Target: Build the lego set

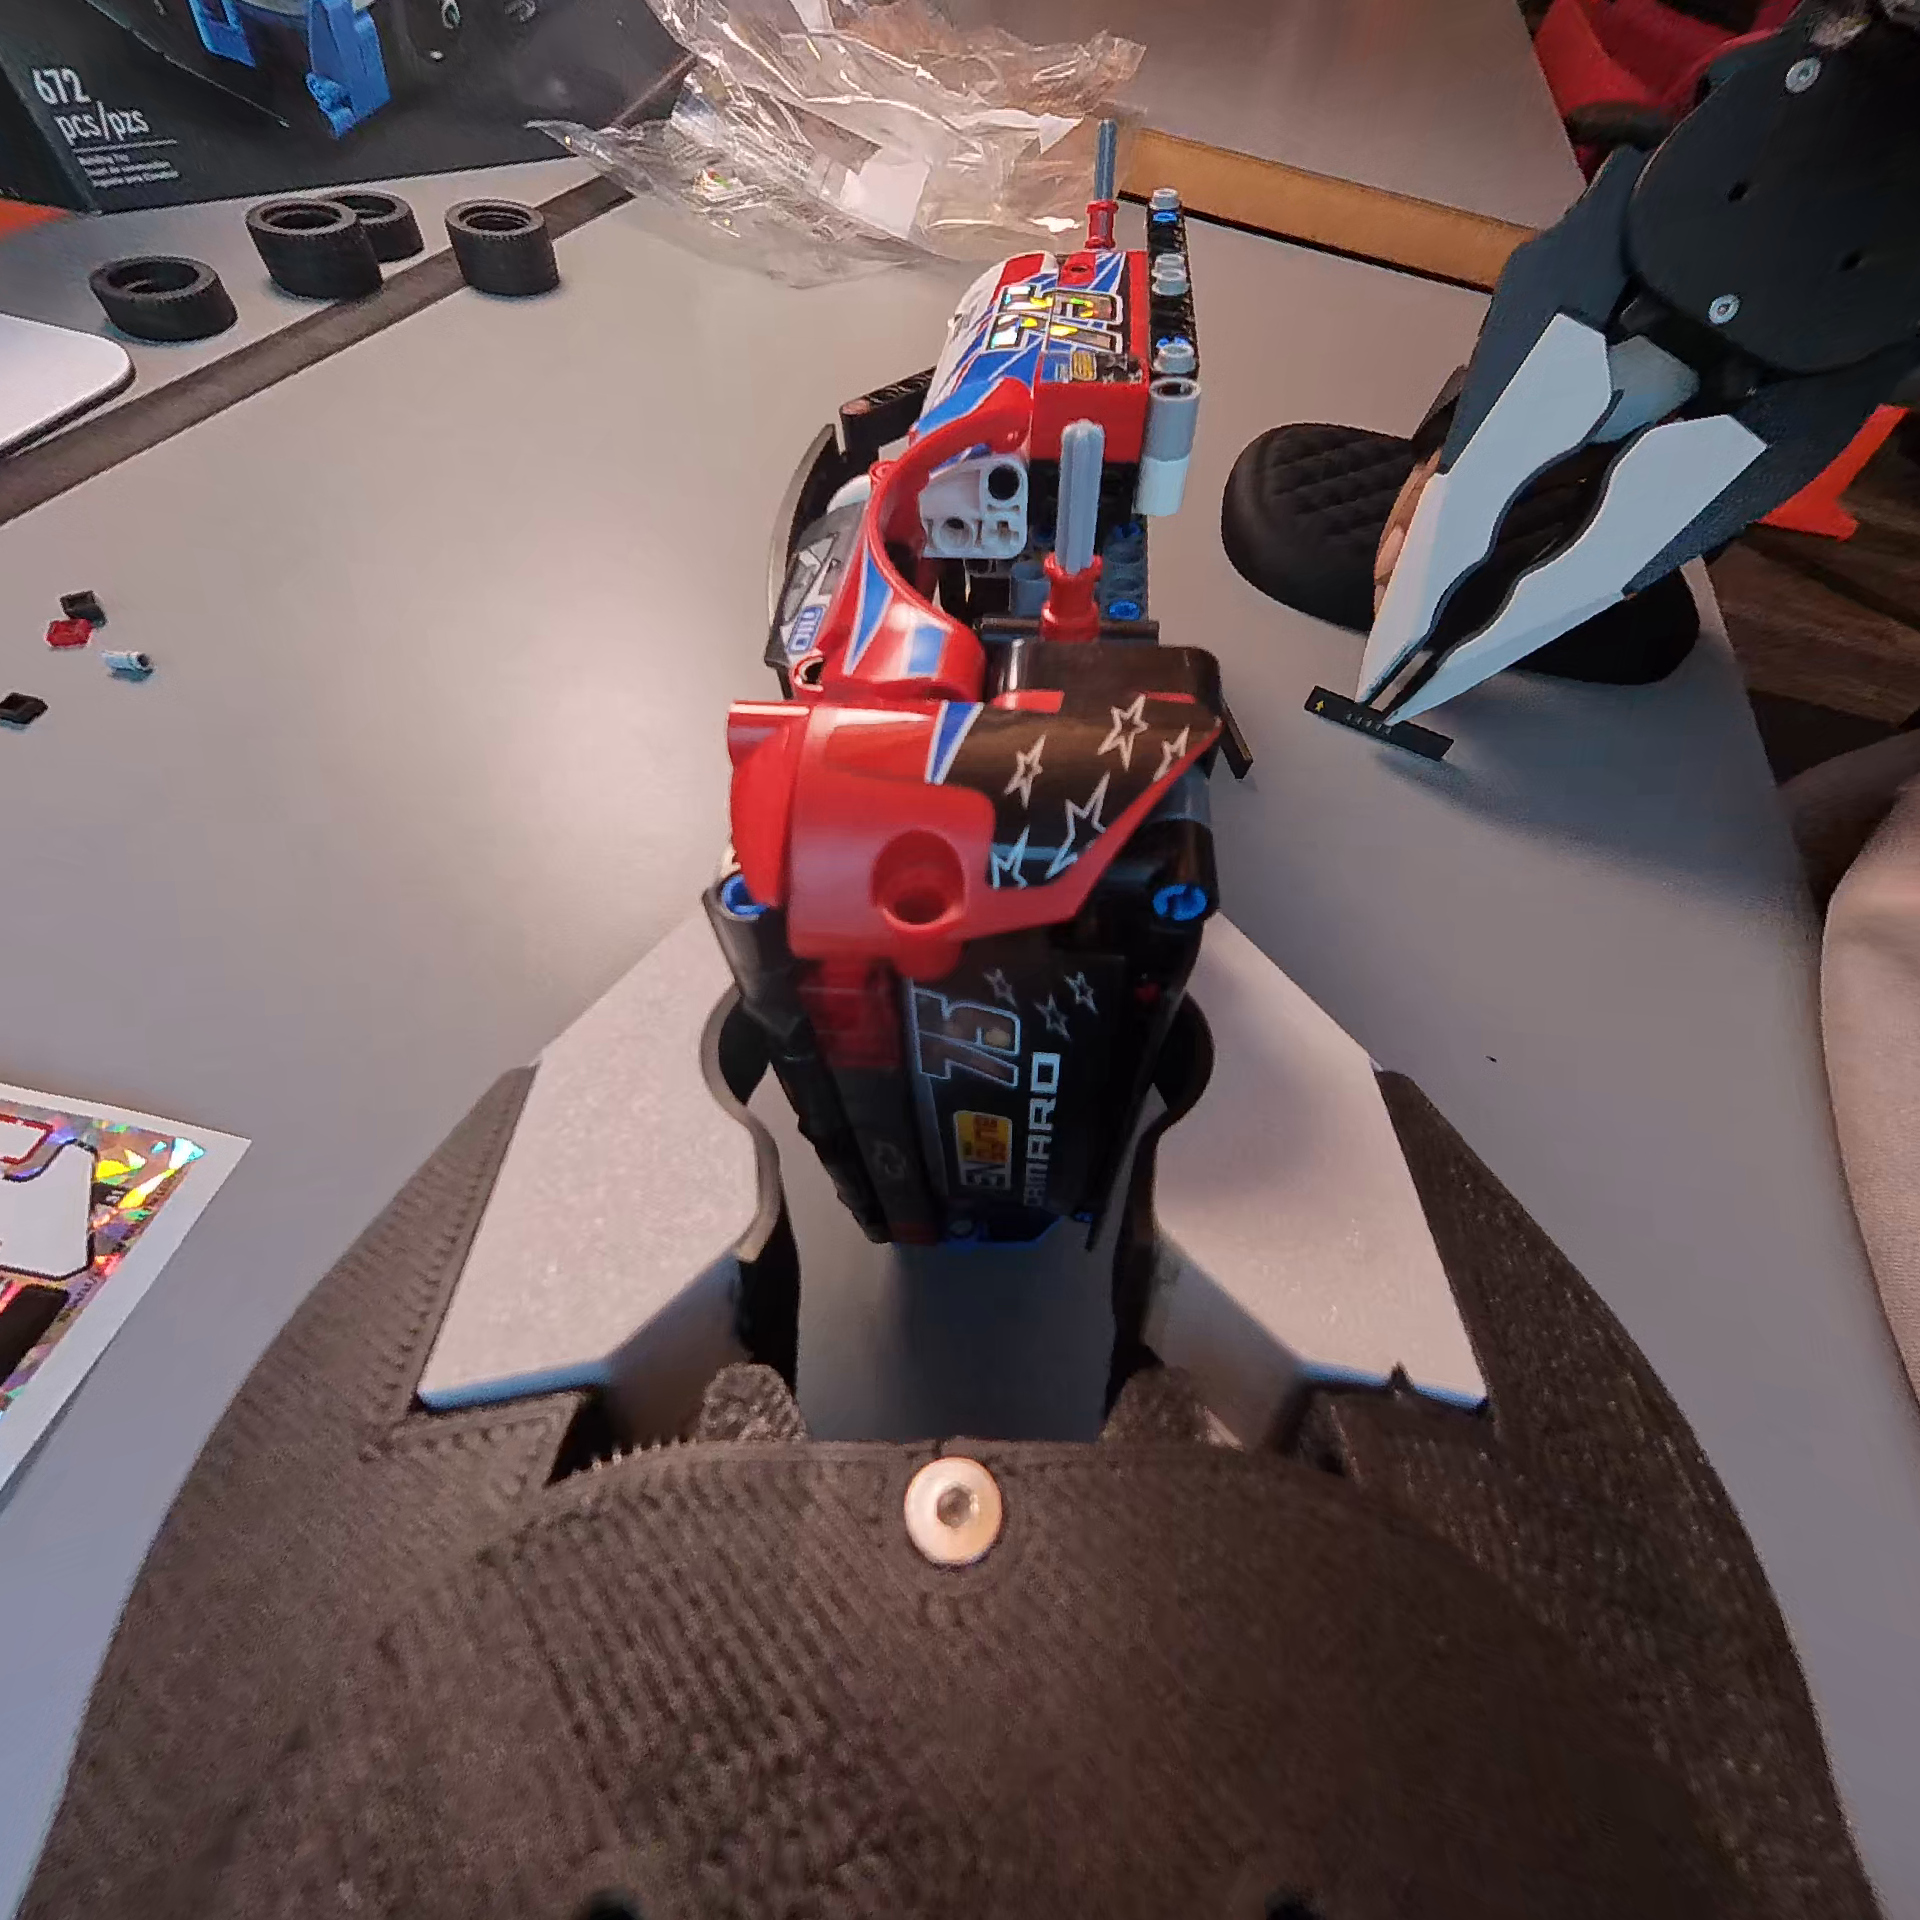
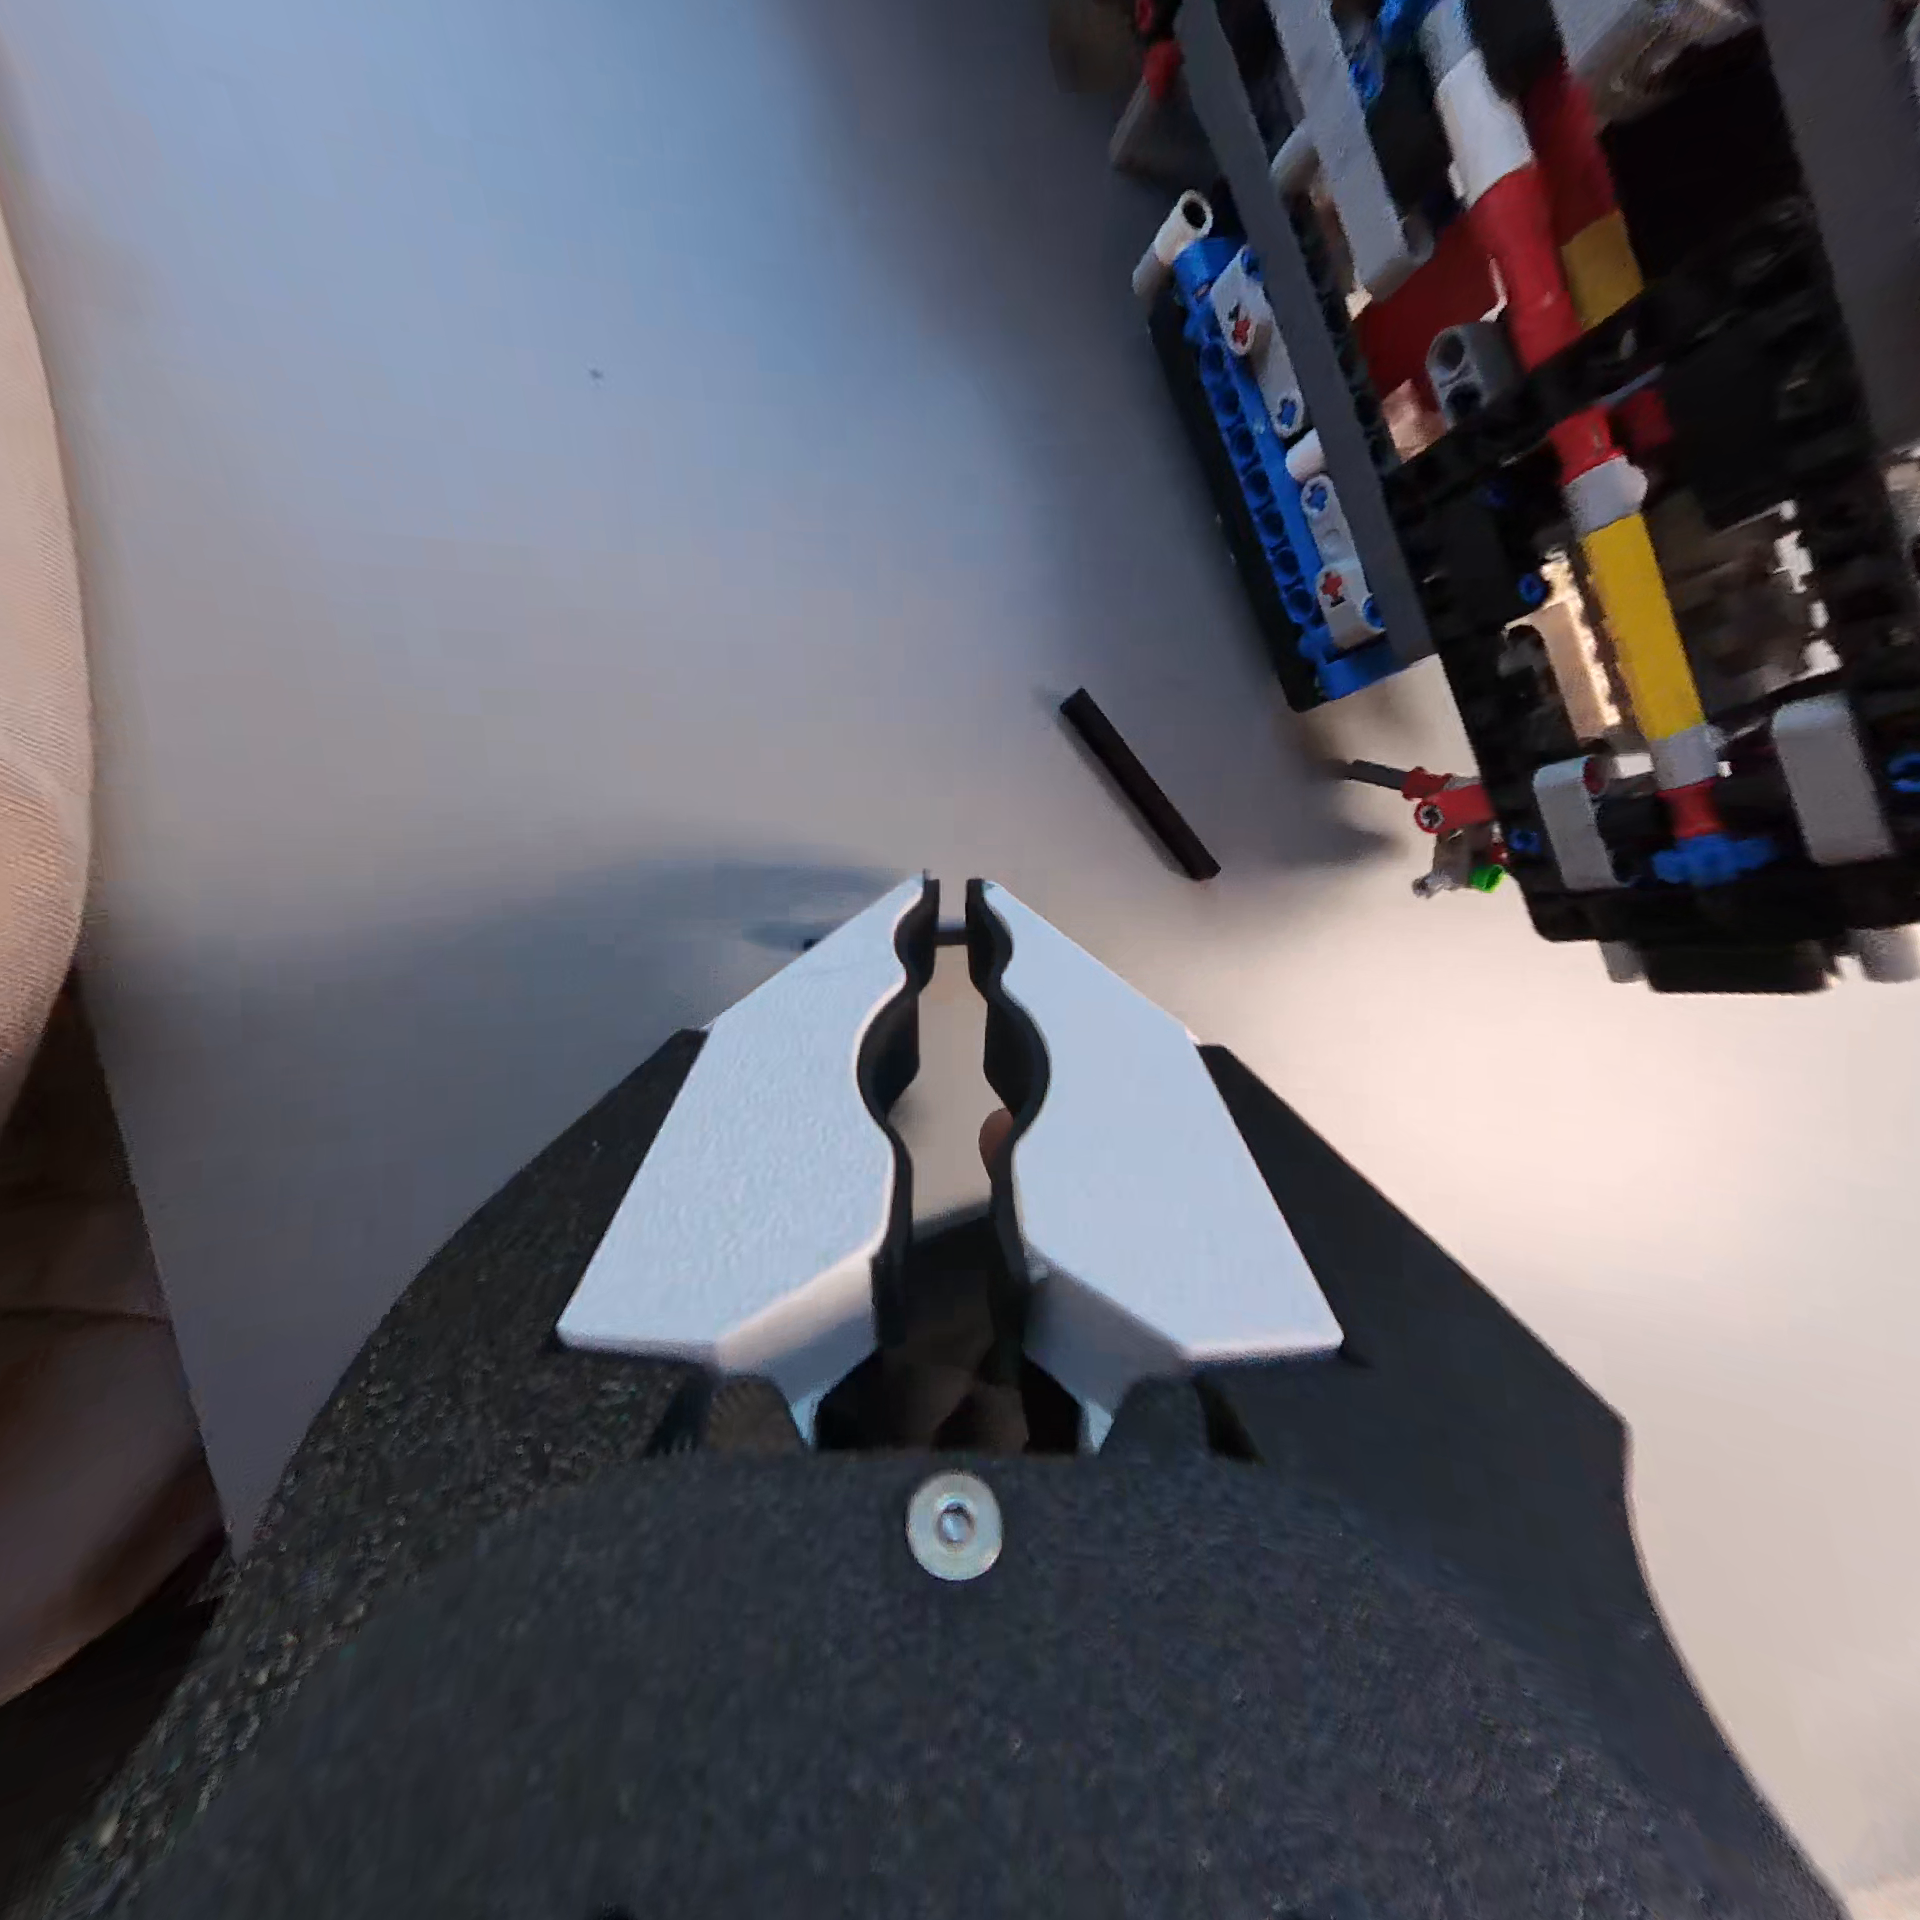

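My left gripper (image 1: pixel 966 1091) is shut on the red, black and blue lego car (image 1: pixel 987 810), held on its side above the grey table (image 1: pixel 468 727). Its underside shows in the right wrist view (image 2: pixel 1621 468). My right gripper (image 1: pixel 1382 712) is to the car's right, tips down at a thin black strip (image 1: pixel 1429 740) on the table. In its own view the right gripper (image 2: pixel 948 894) is almost closed, with a small dark piece (image 2: pixel 951 932) across the tips. A black bar (image 2: pixel 1138 784) lies just ahead of it, to the right. I cannot tell whether the bar and the strip are the same piece.
Several black tyres (image 1: pixel 312 244), the set's box (image 1: pixel 208 104) and an empty plastic bag (image 1: pixel 862 135) lie at the back. A sticker sheet (image 1: pixel 83 1226) and small loose pieces (image 1: pixel 78 623) are on the left. The table edge and a black seat (image 1: pixel 1320 509) are on the right. My left tips are about 15 cm from the black bar (image 2: pixel 1138 784), my right tips only 4 cm.
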`<state>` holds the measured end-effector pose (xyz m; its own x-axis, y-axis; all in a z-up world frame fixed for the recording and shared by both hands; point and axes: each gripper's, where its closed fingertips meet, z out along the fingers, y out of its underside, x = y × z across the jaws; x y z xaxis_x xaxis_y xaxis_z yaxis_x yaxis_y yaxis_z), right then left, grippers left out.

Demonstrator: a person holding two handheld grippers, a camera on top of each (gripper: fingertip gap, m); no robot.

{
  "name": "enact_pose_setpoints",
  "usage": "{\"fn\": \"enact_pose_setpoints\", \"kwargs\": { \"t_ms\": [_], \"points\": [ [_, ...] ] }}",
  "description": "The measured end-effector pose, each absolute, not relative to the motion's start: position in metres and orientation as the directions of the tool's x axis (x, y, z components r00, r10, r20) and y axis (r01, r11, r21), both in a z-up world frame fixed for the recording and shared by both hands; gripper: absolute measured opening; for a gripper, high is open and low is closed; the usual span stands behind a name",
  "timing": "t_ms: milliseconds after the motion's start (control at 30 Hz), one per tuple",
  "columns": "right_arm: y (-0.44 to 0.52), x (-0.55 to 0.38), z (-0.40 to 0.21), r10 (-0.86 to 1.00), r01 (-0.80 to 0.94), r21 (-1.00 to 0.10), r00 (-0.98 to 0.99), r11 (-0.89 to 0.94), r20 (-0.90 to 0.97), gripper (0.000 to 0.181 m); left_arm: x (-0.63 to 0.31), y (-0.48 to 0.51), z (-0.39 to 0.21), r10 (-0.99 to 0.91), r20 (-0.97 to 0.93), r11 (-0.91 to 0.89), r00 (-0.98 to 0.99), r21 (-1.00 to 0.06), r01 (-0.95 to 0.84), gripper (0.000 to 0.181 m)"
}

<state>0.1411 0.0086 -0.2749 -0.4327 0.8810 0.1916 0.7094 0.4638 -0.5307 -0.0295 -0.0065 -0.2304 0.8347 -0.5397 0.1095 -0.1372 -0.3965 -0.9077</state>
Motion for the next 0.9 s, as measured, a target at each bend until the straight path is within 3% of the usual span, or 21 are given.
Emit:
{"fn": "enact_pose_setpoints", "kwargs": {
  "t_ms": [33,300,467,900],
  "points": [
    [0.009,0.143,-0.276,0.883,0.714,-0.526,-0.429,0.462,0.192,0.003,-0.029,-0.007,-0.230,-0.540,0.106,-0.395,0.835,-0.908,-0.140,0.073],
    [0.017,0.156,-0.281,0.886,0.743,-0.486,-0.415,0.460,0.206,0.002,-0.029,-0.007,-0.230,-0.542,0.107,-0.395,0.834,-0.908,-0.140,0.073],
    [0.013,0.144,-0.270,0.896,0.712,-0.548,-0.396,0.438,0.200,0.001,-0.030,-0.006,-0.231,-0.540,0.113,-0.398,0.834,-0.908,-0.134,0.073],
    [0.019,0.156,-0.281,0.882,0.747,-0.470,-0.419,0.470,0.215,0.000,-0.030,-0.006,-0.231,-0.542,0.118,-0.399,0.832,-0.908,-0.131,0.073]
  ]
}}
